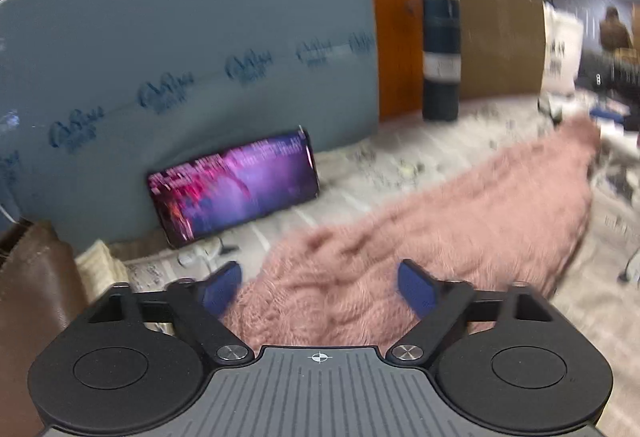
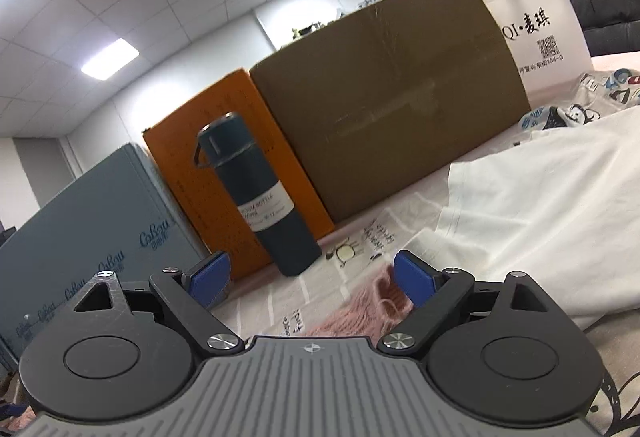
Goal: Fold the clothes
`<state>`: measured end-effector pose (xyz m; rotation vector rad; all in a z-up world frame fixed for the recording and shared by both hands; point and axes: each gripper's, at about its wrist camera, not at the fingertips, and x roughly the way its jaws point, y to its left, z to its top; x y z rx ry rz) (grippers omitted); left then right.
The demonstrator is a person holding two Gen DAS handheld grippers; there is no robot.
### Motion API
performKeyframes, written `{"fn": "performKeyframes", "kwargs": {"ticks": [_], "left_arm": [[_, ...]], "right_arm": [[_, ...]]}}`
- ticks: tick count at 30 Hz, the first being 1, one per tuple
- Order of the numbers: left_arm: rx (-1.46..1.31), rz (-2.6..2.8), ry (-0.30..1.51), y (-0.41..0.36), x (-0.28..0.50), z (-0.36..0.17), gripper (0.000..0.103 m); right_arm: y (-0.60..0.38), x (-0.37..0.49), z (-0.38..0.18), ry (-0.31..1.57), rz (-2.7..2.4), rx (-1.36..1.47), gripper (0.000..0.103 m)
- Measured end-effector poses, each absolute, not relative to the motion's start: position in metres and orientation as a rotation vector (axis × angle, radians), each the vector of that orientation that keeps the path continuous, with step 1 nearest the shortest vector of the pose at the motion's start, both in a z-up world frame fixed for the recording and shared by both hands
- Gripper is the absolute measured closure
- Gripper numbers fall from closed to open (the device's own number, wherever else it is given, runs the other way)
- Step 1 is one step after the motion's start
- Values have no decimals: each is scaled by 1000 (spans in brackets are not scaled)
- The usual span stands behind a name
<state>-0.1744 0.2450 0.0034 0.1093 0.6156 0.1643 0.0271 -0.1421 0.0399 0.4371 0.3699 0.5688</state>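
Observation:
A fuzzy pink garment (image 1: 440, 217) lies stretched across the printed table cover (image 1: 360, 173), running from near my left gripper (image 1: 320, 277) toward the far right. The left gripper hovers over the garment's near end with its blue pads wide apart and nothing pinched; the view is motion-blurred. In the right wrist view my right gripper (image 2: 310, 269) stands open low over the table, with the edge of the pink garment (image 2: 360, 301) just below and between its fingers, untouched. A white T-shirt (image 2: 540, 221) lies spread to its right.
A dark bottle (image 2: 260, 197) stands before an orange box (image 2: 184, 173) and a brown cardboard box (image 2: 392, 97). A lit phone (image 1: 236, 185) leans on a blue-grey box (image 1: 180, 37). A white bag (image 2: 540, 17) and a printed shirt (image 2: 600, 93) sit far right.

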Motion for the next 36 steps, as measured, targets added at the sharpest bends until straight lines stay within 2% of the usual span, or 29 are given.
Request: {"fn": "performKeyframes", "kwargs": {"ticks": [3, 12, 19, 30, 32, 33, 34, 35, 36], "left_arm": [[146, 166, 589, 235, -180, 3, 85], [255, 173, 407, 188, -228, 8, 86], [265, 113, 311, 150, -271, 6, 87], [352, 87, 294, 129, -305, -2, 87], [361, 89, 295, 127, -303, -2, 87], [371, 92, 291, 127, -304, -2, 87], [381, 97, 287, 126, -306, -2, 87], [392, 101, 282, 125, -307, -2, 87], [409, 107, 274, 124, -309, -3, 87]], "right_arm": [[-136, 25, 39, 392, 615, 418, 14], [-109, 5, 34, 454, 926, 341, 14], [-68, -44, 39, 364, 1138, -67, 5], [-13, -102, 46, 109, 1289, -666, 5], [-5, -105, 43, 142, 1321, -699, 9], [-1, -105, 42, 171, 1336, -707, 27], [0, -106, 41, 195, 1348, -709, 62], [-1, -107, 40, 212, 1355, -701, 75], [-3, -109, 40, 228, 1362, -692, 83]]}}
